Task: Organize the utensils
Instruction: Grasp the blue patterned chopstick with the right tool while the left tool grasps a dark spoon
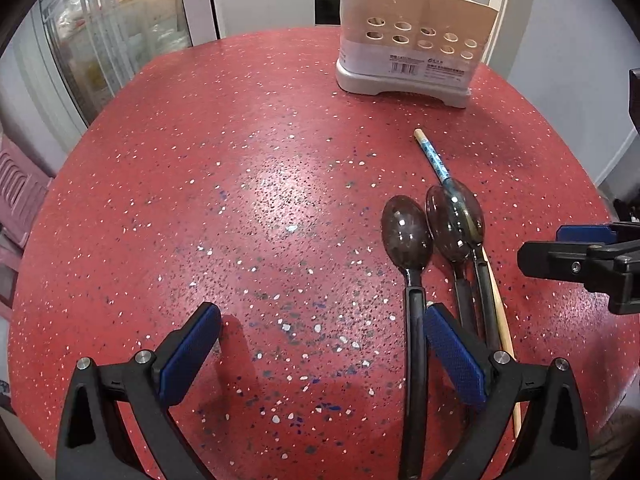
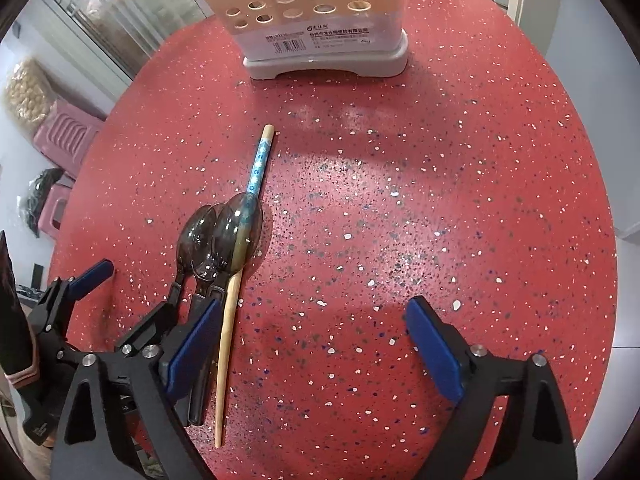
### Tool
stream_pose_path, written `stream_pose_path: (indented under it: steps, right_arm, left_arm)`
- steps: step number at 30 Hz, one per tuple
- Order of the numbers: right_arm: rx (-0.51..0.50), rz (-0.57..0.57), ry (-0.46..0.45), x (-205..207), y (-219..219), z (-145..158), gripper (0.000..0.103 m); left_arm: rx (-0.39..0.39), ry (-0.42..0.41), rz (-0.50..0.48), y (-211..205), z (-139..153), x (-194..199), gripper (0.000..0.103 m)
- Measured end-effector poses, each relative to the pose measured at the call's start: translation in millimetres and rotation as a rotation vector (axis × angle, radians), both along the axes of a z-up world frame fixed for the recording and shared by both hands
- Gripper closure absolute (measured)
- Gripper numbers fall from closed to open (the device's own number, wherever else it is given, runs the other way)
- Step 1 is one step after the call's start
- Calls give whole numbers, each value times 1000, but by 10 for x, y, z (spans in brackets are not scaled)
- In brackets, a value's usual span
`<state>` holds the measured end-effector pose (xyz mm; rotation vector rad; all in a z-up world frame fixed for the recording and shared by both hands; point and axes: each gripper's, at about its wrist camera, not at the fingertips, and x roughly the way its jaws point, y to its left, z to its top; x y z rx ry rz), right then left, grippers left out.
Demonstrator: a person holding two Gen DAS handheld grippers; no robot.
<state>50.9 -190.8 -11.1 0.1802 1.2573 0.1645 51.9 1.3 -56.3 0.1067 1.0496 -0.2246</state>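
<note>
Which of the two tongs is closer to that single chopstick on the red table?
Right. The right tongs have one blue pad right beside the chopstick; the left tongs sit farther off, beyond the dark spoons.

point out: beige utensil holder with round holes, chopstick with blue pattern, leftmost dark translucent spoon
Beige plastic utensil holder with round holes (image 2: 320, 36): right wrist view, labelled front wall.
Wooden chopstick with blue patterned end (image 2: 259, 162): right wrist view, blue section.
Leftmost dark translucent plastic spoon (image 1: 406, 230): left wrist view, bowl.

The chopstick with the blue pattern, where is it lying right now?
The chopstick lies flat on the red table, under the bowl of the rightmost spoon. Its patterned end points toward the holder.
</note>
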Motion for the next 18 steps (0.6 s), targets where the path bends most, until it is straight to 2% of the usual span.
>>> stream_pose_path:
  steps: [8,16,18]
  right_arm:
    - [45,19,12,70,126,33,21]
    - [68,50,47,218,292,1,39]
    - [55,57,55,247,362,-12,44]
  left_arm:
    - [19,6,-17,-131,-25,128,0]
    - [3,0,-45,-205,11,112,0]
    - [2,-4,-49,-213,24,95,5]
